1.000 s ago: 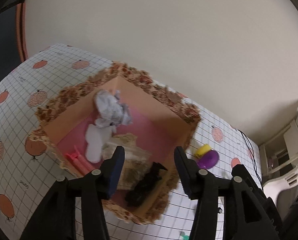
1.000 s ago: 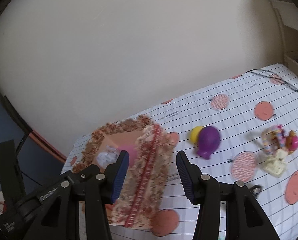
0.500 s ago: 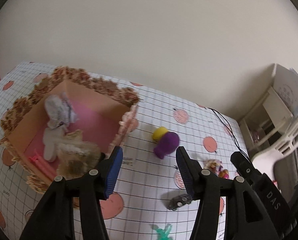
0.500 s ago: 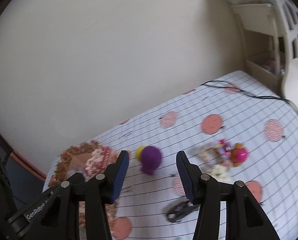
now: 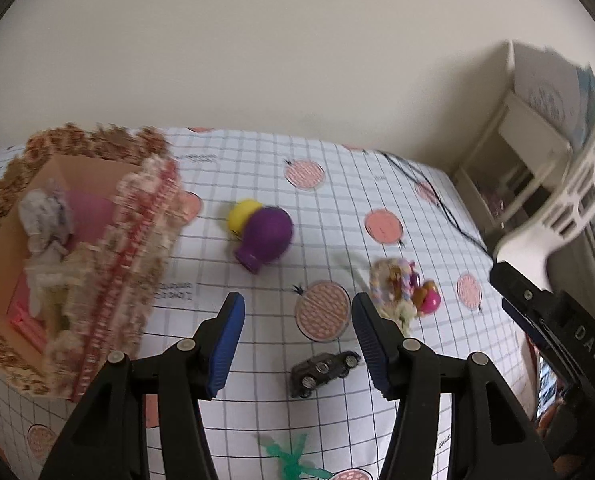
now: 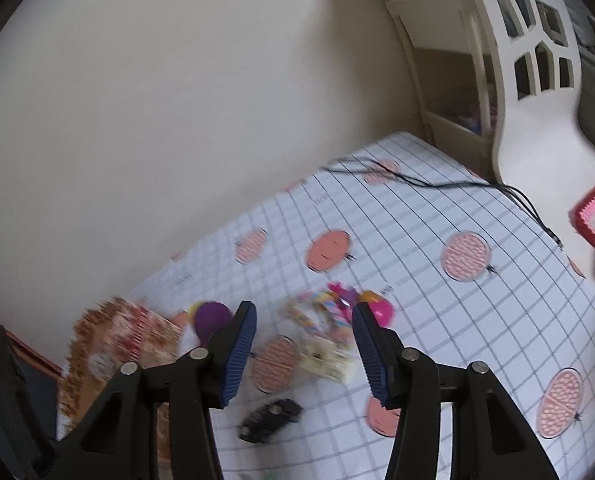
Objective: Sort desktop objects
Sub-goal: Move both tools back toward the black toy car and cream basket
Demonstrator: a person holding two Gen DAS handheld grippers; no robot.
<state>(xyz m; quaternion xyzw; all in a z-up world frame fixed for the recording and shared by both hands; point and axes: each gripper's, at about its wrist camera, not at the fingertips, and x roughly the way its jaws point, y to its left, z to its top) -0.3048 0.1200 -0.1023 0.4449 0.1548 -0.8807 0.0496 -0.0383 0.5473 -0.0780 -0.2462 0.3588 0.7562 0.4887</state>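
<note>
Floral box (image 5: 97, 280), far left of the checked tablecloth (image 5: 377, 184), holds crumpled paper (image 5: 43, 216); purple-and-yellow toy (image 5: 263, 232) just right of it; beaded trinkets (image 5: 401, 292) further right; black toy car (image 5: 323, 368) nearer; left gripper (image 5: 295, 340) and right gripper (image 6: 303, 350), jaws apart, holding nothing, right's just widened

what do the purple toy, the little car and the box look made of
Purple toy: matte, rounded, probably soft rubber or plastic. Car: dark and hard-looking, metal or plastic; blur leaves it open. Box: cardboard, judging by its plain tan inner walls, patterned outside.
</note>
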